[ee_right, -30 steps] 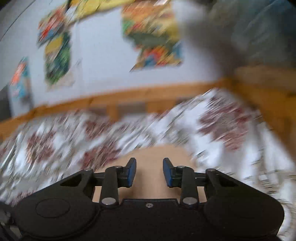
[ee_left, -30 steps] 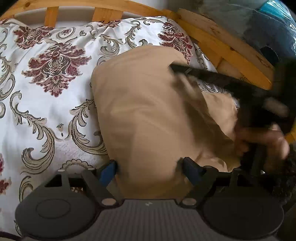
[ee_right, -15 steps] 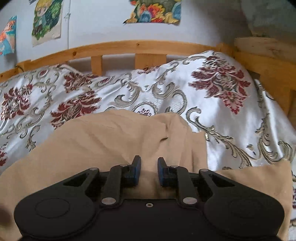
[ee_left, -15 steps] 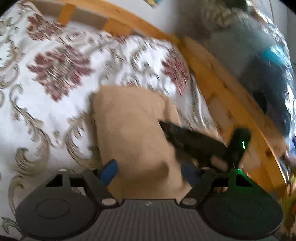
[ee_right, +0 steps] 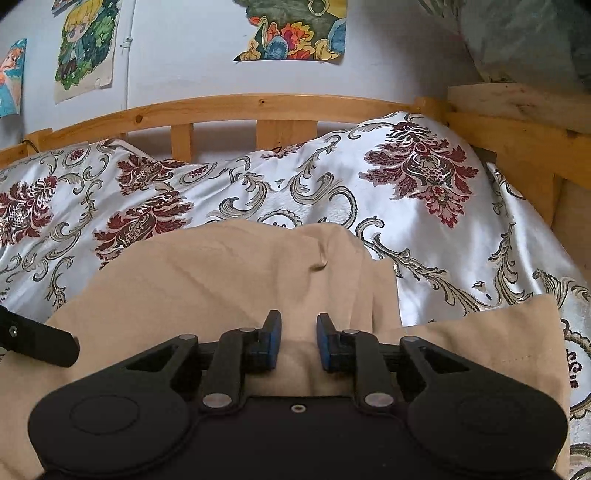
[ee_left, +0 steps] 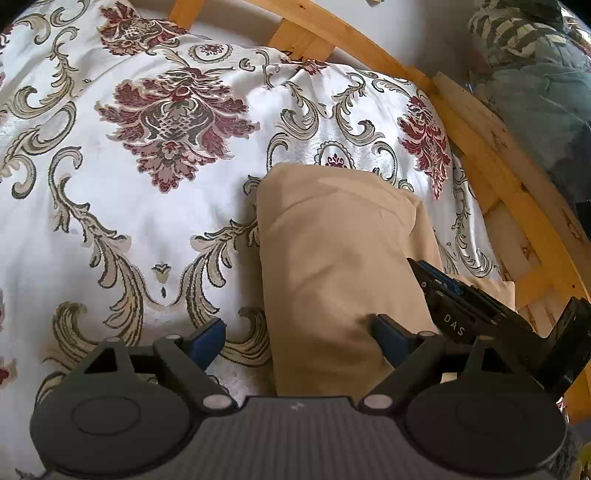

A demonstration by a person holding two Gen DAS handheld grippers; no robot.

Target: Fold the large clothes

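Left wrist view: left gripper [ee_left: 297, 338] spread wide over folded tan garment [ee_left: 340, 266] on floral bedspread [ee_left: 147, 177]. Right wrist view: right gripper [ee_right: 297, 343] narrow gap, gripping nothing, low over garment [ee_right: 221, 280].

A wooden-railed bed [ee_right: 258, 107] carries a floral satin cover [ee_left: 147, 206] and tan garment [ee_left: 332, 258].

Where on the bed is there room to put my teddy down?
Left of the tan cloth, the flowered bedspread lies bare up to the wooden headboard rail. Crowded: the right side, where the cloth, the right gripper and the side rail sit close.
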